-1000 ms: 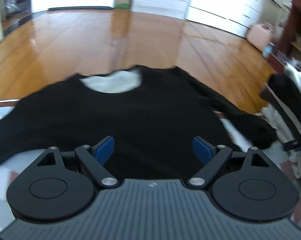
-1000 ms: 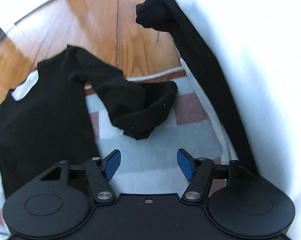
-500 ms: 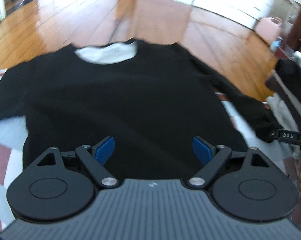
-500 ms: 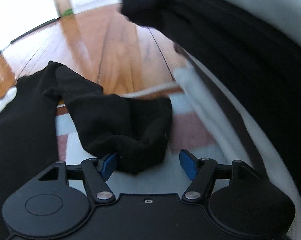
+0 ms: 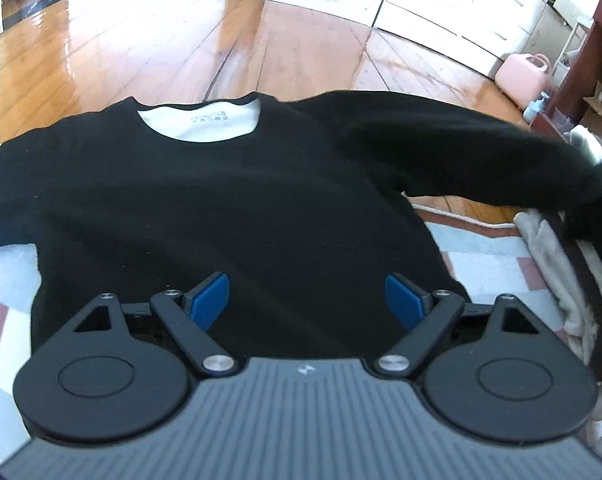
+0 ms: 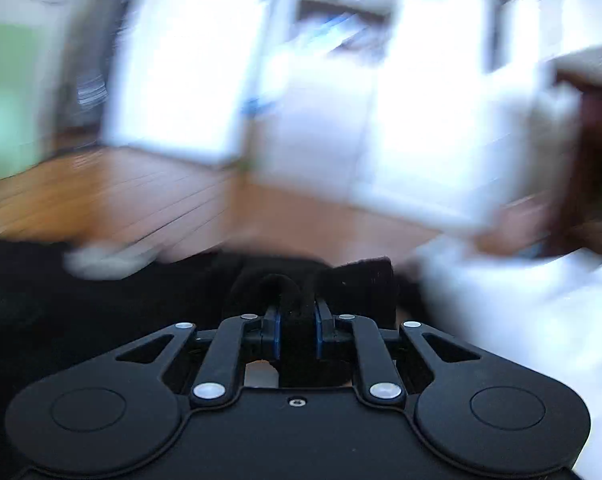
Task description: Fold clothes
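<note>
Black sweater (image 5: 229,216) flat on checked rug (image 5: 5,276), neck toward wood floor (image 5: 141,52).
L→R from sweater: left gripper (image 5: 307,300) over hem, jaws wide apart, nothing btwn pads. Sleeve (image 5: 461,160) lifted off sweater's right side, stretched toward pale fabric pile (image 5: 549,248). Right gripper (image 6: 297,330) closing, pads clamped on sleeve cuff (image 6: 357,284); bkgd blurred.

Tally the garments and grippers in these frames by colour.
Black sweater: 1
White or cream garments, heaped at the right: 1 pile, number unclear
Black grippers with blue pads: 2, left gripper and right gripper
Total: 4
</note>
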Tool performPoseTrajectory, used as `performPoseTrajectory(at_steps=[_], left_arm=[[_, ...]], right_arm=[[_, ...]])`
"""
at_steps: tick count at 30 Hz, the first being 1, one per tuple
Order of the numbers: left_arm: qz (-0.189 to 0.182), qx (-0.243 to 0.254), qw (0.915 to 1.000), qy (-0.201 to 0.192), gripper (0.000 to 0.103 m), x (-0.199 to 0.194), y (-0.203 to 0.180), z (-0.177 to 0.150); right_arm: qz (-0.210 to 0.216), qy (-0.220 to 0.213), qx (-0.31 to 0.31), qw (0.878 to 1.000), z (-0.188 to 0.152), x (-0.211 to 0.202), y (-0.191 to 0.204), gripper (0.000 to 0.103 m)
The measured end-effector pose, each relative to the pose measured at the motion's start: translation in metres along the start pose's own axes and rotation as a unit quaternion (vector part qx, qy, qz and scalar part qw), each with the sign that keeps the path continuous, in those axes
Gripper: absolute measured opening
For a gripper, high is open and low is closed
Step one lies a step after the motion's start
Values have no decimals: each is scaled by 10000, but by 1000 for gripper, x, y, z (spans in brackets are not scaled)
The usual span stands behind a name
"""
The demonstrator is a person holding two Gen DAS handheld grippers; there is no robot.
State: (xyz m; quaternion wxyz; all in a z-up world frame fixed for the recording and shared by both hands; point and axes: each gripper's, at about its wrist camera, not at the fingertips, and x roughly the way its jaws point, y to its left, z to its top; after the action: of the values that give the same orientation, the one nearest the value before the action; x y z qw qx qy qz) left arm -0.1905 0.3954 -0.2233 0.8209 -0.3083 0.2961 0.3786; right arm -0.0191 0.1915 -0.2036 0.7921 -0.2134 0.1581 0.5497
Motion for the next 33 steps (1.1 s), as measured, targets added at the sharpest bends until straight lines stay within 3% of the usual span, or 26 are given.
performPoseTrajectory(at_steps=[2,4,5,8,11,14,18,21,22,23,24,27,29,31,33], left_arm=[[-88,-18,10000,6,86,1,-3,-1],[-207,-46,9998,25,86,2,-6,-4],[-250,-65,9997,35,86,2,-7,-5],[-391,-63,9992,66,86,4,-12,-10],[-399,39,9991,148,86,6,-19,-16],[-427,42,9988,231,86,10,-21,-20],[-541,-15,9981,295,86,14,-24,-25],[-568,-10,9980,272,86,13,-27,-29],[-581,-14,9980,239,86,12,-28,-30],[-599,-21,9980,196,86,10,-28,-32],[-655,-56,9978,130,86,7,-27,-34],[-790,-231,9966,-87,86,-7,-19,-40],[-718,-385,9966,-137,86,-16,-11,-44],[-493,-503,9975,15,86,-17,-4,-46],[-332,-582,9976,174,86,-19,5,-48]], right_arm=[[703,795,-74,9943,-12,13,14,17],[1132,1331,15,9846,-17,22,22,18],[1286,1516,118,9800,-18,24,24,23],[1391,1464,888,9754,-16,18,7,33],[1877,1241,2188,9495,-18,13,-27,62],[1876,1410,3027,9238,-31,14,-42,64],[1555,1891,3611,8998,-53,31,-50,64],[1948,1894,4105,8705,-62,51,-57,61],[2103,1817,4229,8625,-63,56,-57,52],[2204,1668,4248,8620,-60,57,-54,15],[2278,1495,4094,8707,-55,51,-49,8],[2638,1012,3494,8934,-35,30,-32,8],[3124,867,3096,8939,-25,13,-19,8],[3484,1212,2469,8961,-20,0,3,12],[3842,2194,1674,8810,-27,-1,35,13]])
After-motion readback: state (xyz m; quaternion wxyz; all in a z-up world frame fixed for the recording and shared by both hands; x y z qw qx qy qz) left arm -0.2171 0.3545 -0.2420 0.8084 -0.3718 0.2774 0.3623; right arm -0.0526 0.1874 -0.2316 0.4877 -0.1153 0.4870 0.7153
